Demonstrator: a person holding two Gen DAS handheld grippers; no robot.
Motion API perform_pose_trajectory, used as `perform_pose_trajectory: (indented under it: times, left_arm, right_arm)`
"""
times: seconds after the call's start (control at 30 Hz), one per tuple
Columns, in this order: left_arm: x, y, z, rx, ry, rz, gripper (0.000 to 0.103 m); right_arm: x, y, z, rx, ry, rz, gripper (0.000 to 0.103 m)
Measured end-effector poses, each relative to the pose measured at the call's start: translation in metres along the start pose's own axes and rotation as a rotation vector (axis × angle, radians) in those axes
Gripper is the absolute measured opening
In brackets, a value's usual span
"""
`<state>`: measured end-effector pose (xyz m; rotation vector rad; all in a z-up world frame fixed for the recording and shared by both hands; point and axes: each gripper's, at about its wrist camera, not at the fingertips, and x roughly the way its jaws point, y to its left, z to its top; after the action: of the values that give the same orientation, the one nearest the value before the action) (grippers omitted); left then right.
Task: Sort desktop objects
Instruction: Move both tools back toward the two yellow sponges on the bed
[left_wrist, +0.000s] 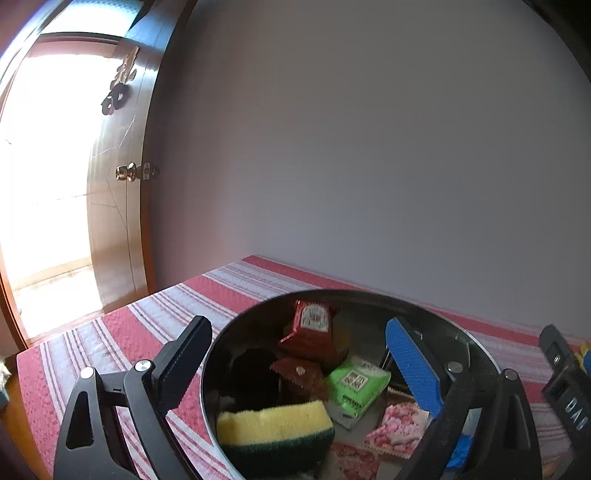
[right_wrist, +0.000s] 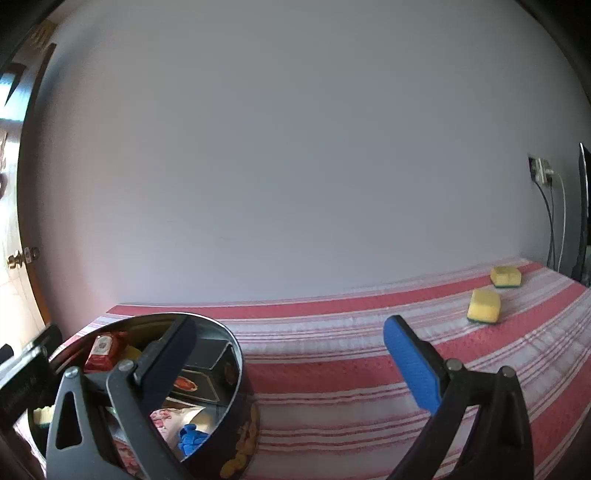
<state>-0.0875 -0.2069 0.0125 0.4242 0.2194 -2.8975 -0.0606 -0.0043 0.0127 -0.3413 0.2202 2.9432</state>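
Note:
A round dark tin (left_wrist: 369, 295) stands on the red-striped tablecloth. It holds a yellow-green sponge (left_wrist: 273, 424), a red ketchup sachet (left_wrist: 314, 325), a green packet (left_wrist: 356, 384) and pink-patterned packets (left_wrist: 399, 428). My left gripper (left_wrist: 299, 369) is open and empty over the tin, with its black finger outside the left rim. The tin also shows in the right wrist view (right_wrist: 243, 369). My right gripper (right_wrist: 291, 365) is open and empty, just right of the tin. Two yellow sponges (right_wrist: 484, 305) (right_wrist: 505, 277) lie on the cloth at the far right.
A plain wall runs behind the table (right_wrist: 369, 369). A wooden door with a brass knob (left_wrist: 127, 172) stands open at the left. A wall socket with cables (right_wrist: 541, 173) is at the far right. The table's left edge (left_wrist: 22, 369) drops off near the door.

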Motion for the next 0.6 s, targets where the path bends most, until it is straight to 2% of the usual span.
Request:
perform_pose_trajectory:
  times: [0.13,0.6]
  left_arm:
    - [0.005,-0.003,-0.005,0.027,0.035,-0.009,0.097]
    - [-0.011,-0.019,-0.011,0.120,-0.022,-0.008,0.097]
  right_arm:
    - [0.002,-0.008,-0.002,0.035,0.024,0.007,0.103]
    - [-0.015,-0.021,-0.002,0.035,0.022,-0.025,0.103]
